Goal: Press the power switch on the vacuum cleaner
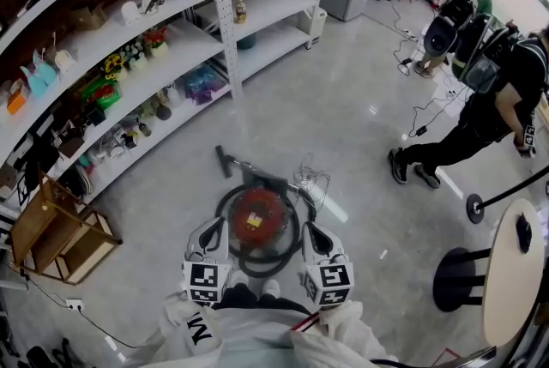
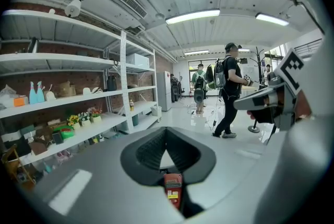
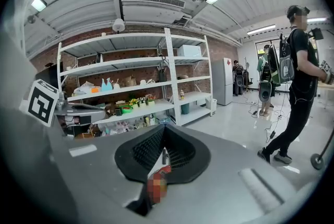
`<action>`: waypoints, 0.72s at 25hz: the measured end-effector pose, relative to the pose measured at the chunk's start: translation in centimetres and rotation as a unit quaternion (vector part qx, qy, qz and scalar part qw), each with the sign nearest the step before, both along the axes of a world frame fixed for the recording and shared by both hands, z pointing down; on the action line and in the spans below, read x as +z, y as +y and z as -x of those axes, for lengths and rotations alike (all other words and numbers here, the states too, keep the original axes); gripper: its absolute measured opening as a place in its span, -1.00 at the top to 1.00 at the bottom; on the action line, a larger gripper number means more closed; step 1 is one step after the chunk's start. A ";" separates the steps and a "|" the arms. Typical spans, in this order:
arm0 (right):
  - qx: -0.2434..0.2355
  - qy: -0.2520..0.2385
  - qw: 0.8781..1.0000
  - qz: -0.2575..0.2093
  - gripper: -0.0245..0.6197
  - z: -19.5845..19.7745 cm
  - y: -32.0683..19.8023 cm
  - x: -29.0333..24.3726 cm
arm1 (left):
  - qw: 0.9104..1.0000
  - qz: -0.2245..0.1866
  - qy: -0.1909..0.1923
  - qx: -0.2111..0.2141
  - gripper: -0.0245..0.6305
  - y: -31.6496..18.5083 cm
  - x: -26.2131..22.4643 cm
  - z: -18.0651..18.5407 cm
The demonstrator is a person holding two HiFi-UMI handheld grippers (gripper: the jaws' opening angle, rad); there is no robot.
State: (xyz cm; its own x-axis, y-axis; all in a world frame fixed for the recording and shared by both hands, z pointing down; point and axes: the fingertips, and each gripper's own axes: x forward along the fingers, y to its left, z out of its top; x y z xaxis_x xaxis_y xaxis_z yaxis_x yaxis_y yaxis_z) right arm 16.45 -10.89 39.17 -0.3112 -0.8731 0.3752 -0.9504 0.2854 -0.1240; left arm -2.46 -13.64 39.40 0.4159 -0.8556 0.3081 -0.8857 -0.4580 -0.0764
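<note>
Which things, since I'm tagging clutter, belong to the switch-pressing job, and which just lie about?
Job: red vacuum cleaner, left gripper, right gripper.
Lying about: shelf clutter, wooden frame, round table, floor cables.

The red round vacuum cleaner (image 1: 257, 216) lay on open grey polished floor (image 1: 343, 117), its top open to approach from above. Its black hose (image 1: 257, 263) ringed the body. The left claw (image 1: 211, 231) and right claw (image 1: 310, 229) hung just beside it, one on either side. White metal shelving (image 1: 221, 6) stood well to the left and a walking person (image 1: 480, 113) well to the right.
</note>
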 end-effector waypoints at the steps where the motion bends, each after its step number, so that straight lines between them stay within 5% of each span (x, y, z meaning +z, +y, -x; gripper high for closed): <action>1: -0.002 -0.001 1.000 0.000 0.92 -0.1 0.1 0.1 | 1.000 -0.001 -0.001 -0.004 0.93 0.1 -0.1 0.1; 18: 0.008 -0.011 1.000 -0.002 0.92 0.9 3.7 0.4 | 1.000 -0.001 -0.010 0.005 0.93 5.0 -0.2 1.5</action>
